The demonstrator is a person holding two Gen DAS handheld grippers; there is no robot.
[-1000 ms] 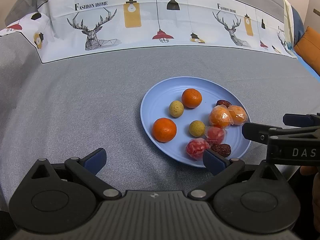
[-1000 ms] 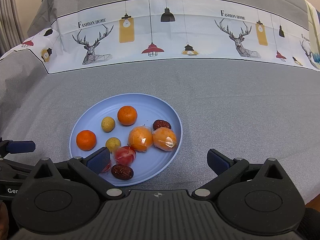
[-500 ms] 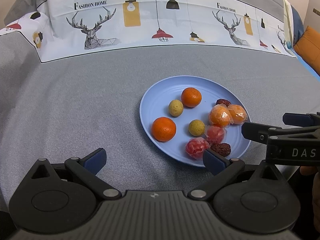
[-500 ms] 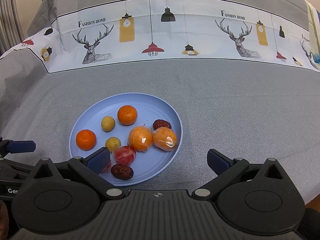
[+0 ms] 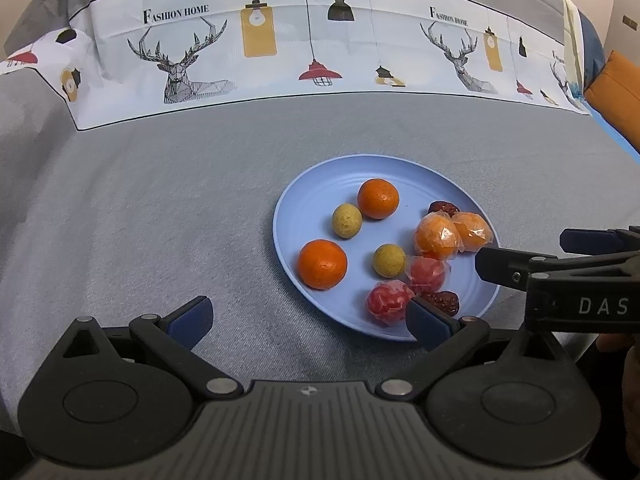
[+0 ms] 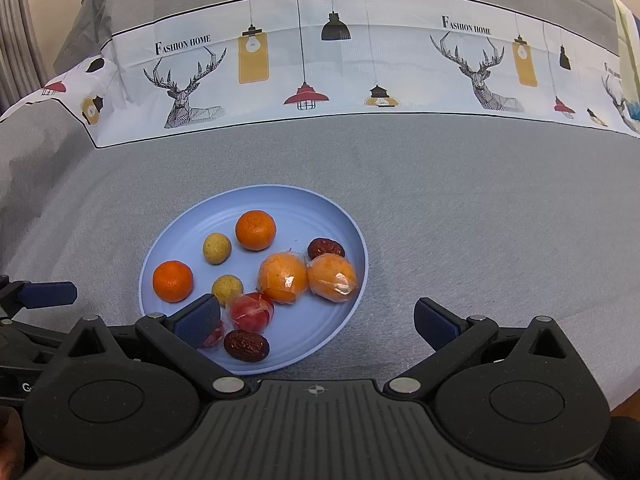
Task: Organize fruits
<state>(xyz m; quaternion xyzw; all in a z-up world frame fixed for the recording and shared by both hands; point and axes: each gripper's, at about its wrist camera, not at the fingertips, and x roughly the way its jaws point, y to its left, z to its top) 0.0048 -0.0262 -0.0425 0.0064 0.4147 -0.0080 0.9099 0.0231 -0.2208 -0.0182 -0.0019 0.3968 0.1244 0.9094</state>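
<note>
A blue plate (image 5: 304, 208) (image 6: 320, 216) on the grey cloth holds two bare oranges (image 5: 322, 264) (image 6: 255, 229), two small yellow-green fruits (image 5: 347, 220) (image 6: 217, 248), two wrapped orange fruits (image 5: 437, 237) (image 6: 283, 277), two wrapped red fruits (image 5: 387, 303) (image 6: 250, 311) and two dark dates (image 5: 442, 302) (image 6: 245, 345). My left gripper (image 5: 310, 318) is open and empty just in front of the plate's near-left edge. My right gripper (image 6: 318, 320) is open and empty over the plate's near-right edge. The right gripper's fingers (image 5: 516, 266) show at the right of the left wrist view.
A white printed band with deer and lamps (image 5: 304, 40) (image 6: 320, 60) runs across the far cloth. An orange cushion (image 5: 618, 92) lies far right. The left gripper's blue fingertip (image 6: 48, 294) shows at the left edge. Grey cloth (image 5: 140, 220) lies left of the plate.
</note>
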